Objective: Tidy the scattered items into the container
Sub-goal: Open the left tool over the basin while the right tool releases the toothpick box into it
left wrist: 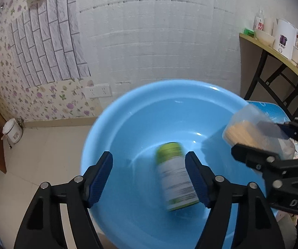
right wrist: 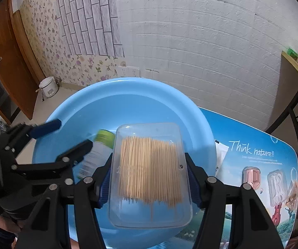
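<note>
Left gripper (left wrist: pixel 149 178) is spread wide above the blue basin (left wrist: pixel 128 128), its blue-padded fingers (left wrist: pixel 100 178) gripping nothing. A green-capped bottle (left wrist: pixel 175 176) lies on its side inside the basin, blurred, between the two fingers in the left wrist view; whether it touches the right-hand finger cannot be told. From the right wrist view the same bottle (right wrist: pixel 96 155) shows low in the basin (right wrist: pixel 128 103), partly hidden behind the left gripper (right wrist: pixel 66 134).

Right gripper (right wrist: pixel 149 178) is clenched on a clear box (right wrist: pixel 150 174) filled with toothpicks (right wrist: pixel 149 170), one finger pressed to each long side of the box. The box is held above the basin's near wall, over its interior. In the left wrist view the right gripper (left wrist: pixel 258 139) enters from the basin's right side, the box (left wrist: pixel 252 130) jutting over the rim.

The basin stands on a table (right wrist: pixel 252 151) with a printed blue top reading "Think nature!!". A white packet (right wrist: pixel 220 155) lies on the table just beside the basin's right rim. On the floor, left of the basin and well apart from it, stands a small white cooker (right wrist: pixel 48 87) against the flowered wall. Right of the basin, a yellow shelf (left wrist: pixel 273 50) carries white pots and a pink box.
</note>
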`<state>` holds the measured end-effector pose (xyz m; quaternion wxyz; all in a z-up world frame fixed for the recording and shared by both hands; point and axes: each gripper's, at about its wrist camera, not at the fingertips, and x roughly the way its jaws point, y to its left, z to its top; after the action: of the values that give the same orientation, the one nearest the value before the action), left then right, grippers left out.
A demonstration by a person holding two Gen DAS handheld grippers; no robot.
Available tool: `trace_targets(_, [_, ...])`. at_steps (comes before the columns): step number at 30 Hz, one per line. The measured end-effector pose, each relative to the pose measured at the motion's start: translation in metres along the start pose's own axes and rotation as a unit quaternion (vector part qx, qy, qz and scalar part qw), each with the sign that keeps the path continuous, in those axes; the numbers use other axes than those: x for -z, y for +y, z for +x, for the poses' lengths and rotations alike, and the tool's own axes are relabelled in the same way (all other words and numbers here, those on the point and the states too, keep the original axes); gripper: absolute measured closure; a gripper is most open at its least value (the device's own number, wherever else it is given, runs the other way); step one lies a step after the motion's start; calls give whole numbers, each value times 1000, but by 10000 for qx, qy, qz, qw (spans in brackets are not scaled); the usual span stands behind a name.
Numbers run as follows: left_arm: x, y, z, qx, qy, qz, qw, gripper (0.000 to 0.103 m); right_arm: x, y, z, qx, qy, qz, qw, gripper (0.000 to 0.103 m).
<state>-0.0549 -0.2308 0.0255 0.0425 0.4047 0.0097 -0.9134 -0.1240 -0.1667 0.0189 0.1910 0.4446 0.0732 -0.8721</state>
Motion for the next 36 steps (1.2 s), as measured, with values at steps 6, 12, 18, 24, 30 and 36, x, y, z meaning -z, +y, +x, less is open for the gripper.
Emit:
trace_targets(6, [0,15,-3,63,-31,-243,9997,29,-3,9,1,-45,57,-26,10000,41])
trace_targets(12, [-1,24,-10,106,-91,-363,9992,28,-4,8,6,-283,46,69,9996,28])
trace_targets(18, [-6,29,-31,98,-333,-496,9982,26,-2,8,-8,-323,-150,16,9994,16])
trace_targets(24, [-8,21,-43,97,-372,-474,9981,25,4,2,-18,-314,-258,47,9992,16])
trace_targets(30, [-7,0,-55,220,-436,-441,9978,23,12,-18,-36,-194,-388,228,9988,16])
trace_targets(36, [-3,-27,-63,390,-448,-452,9972,22,26,-43,-46,-65,-407,503,9979,16])
